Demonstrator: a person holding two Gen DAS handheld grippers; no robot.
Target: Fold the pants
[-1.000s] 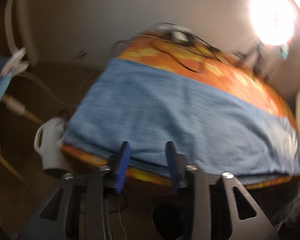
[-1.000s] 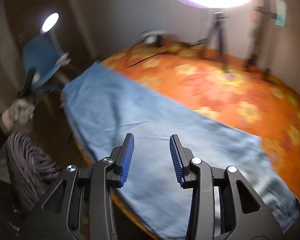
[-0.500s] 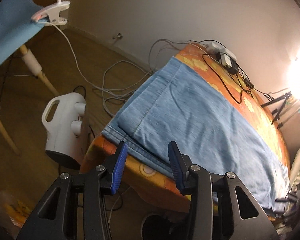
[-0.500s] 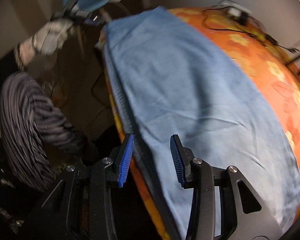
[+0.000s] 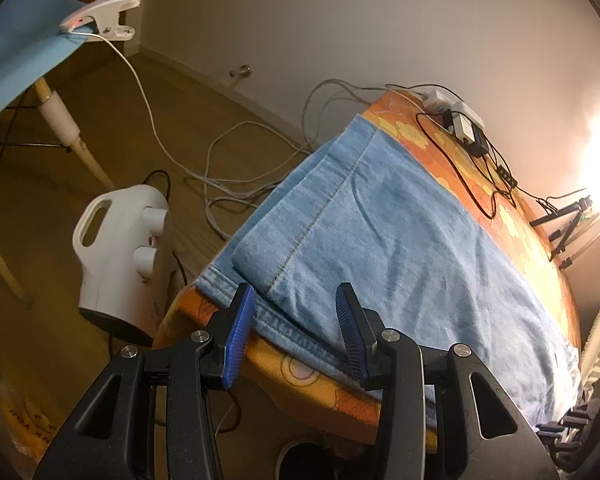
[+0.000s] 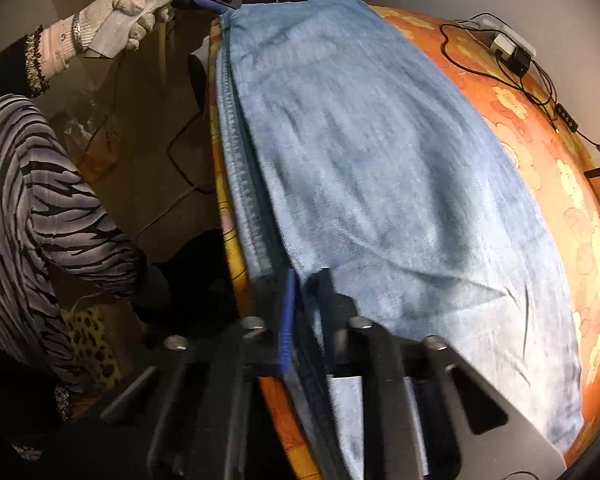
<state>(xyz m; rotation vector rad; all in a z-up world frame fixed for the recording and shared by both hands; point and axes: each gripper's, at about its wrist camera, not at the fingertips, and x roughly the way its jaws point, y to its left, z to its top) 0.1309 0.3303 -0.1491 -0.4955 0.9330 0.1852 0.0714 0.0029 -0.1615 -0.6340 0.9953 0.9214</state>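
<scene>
Blue pants [image 5: 400,240] flat on orange bedcover [image 5: 512,216], left gripper [image 5: 296,332] jaws apart (straddling near hem edge), right gripper [image 6: 306,320] just clamped onto waistband edge.

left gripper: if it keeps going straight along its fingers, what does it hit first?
Most likely the near hem edge of the folded jeans on the orange tablecloth. The left gripper is open, fingers straddling that edge in the left wrist view. Depth is unclear, so I can't tell whether it already touches.
</scene>
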